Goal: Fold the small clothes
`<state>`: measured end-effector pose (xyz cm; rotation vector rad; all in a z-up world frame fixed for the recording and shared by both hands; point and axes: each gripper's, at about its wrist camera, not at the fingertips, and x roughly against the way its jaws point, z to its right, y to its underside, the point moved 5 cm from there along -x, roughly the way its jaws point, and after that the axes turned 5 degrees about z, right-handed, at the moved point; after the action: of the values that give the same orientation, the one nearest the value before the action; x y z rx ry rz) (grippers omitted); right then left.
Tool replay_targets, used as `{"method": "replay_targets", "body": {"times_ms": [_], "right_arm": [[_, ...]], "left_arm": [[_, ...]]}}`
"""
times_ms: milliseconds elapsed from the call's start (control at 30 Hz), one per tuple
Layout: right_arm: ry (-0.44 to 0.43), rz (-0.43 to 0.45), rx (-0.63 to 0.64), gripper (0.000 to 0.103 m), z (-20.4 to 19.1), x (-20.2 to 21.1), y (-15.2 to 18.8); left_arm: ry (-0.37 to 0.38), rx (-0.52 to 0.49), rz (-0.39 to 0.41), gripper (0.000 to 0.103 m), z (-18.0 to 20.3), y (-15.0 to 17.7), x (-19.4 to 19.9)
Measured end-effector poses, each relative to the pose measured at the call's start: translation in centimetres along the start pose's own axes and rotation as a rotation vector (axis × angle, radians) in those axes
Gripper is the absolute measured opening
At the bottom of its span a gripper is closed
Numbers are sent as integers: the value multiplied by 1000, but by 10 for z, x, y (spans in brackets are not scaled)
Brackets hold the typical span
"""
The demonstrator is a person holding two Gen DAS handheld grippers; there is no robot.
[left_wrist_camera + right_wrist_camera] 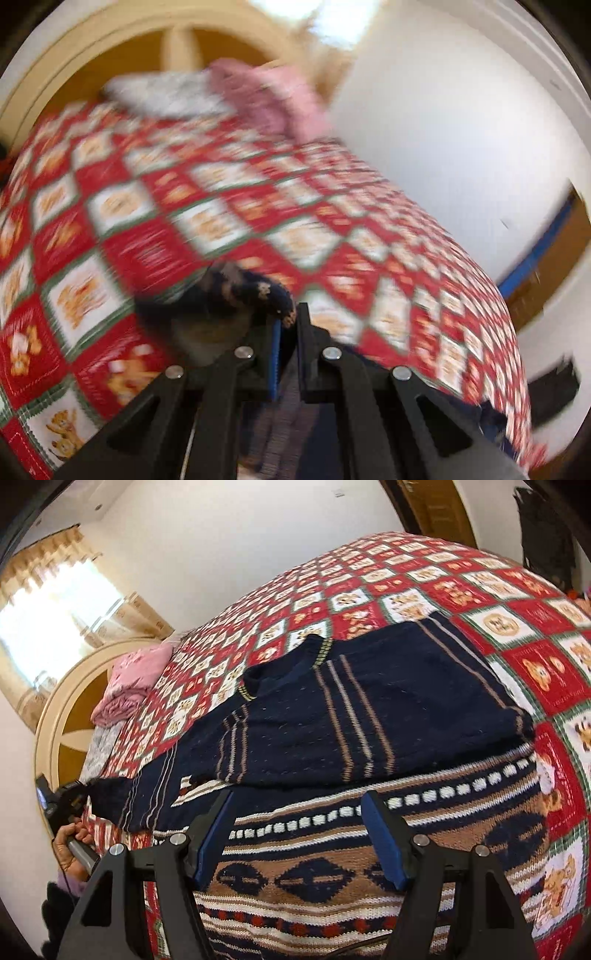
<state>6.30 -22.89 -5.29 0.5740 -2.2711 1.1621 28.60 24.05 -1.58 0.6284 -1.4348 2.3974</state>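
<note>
On the red patchwork bedspread (535,657), we fold a navy sweater (369,709).
Our left gripper (287,317) pinches its sleeve; our right gripper (299,808) hangs open above it.

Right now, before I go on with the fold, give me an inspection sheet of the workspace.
Surface: bed with red patchwork quilt, smooth.
Job's things: navy patterned sweater spread flat, upper part folded back over the patterned lower half; one sleeve reaches to the left gripper.
Clutter: pink folded bedding and a grey pillow by the headboard.
Grippers: left gripper shut on the sleeve's dark knit; right gripper open above the sweater, holding nothing.
Cables: thin black lead by the person's hand.
Surroundings: white walls, curtained window, wooden door.
</note>
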Motion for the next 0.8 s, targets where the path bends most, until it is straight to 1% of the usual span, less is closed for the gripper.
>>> {"method": "replay_targets", "body": {"times_ms": [67,133,167,267,367,433,467,533,633,667,733,767,800], "right_arm": [[-1,5,-19,71,6,3,0],[2,15,-31,71,11,5,-2],[5,23,-39,71,14,7,-2],[18,39,-62,71,25,15,-3],[34,51,-75,71,36,23,-4],[45,62,-80,71,42,30,-5],[52,67,-83,71,47,33,-5],[57,73,-87,71,54,38,-4],[59,71,-92,71,60,37,-4],[50,63,-96,71,60,35,-5],[32,59,-94,71,57,30,-9],[24,57,-86,71,52,27,-13],[3,51,-74,71,45,23,-19]], "left_arm": [[81,-98,20,7,50,4,14],[179,-214,27,7,111,21,33],[219,-255,26,7,134,31,40],[363,-412,9,7,219,87,65],[452,-517,-38,7,271,148,73],[480,-578,-122,7,294,200,66],[483,-599,-151,7,299,216,62],[464,-660,-211,7,303,254,54],[441,-710,-257,11,303,280,56],[441,-718,-272,14,299,283,60],[455,-721,-314,36,285,280,69],[447,-706,-315,61,275,272,73],[432,-692,-299,76,271,269,75]]}}
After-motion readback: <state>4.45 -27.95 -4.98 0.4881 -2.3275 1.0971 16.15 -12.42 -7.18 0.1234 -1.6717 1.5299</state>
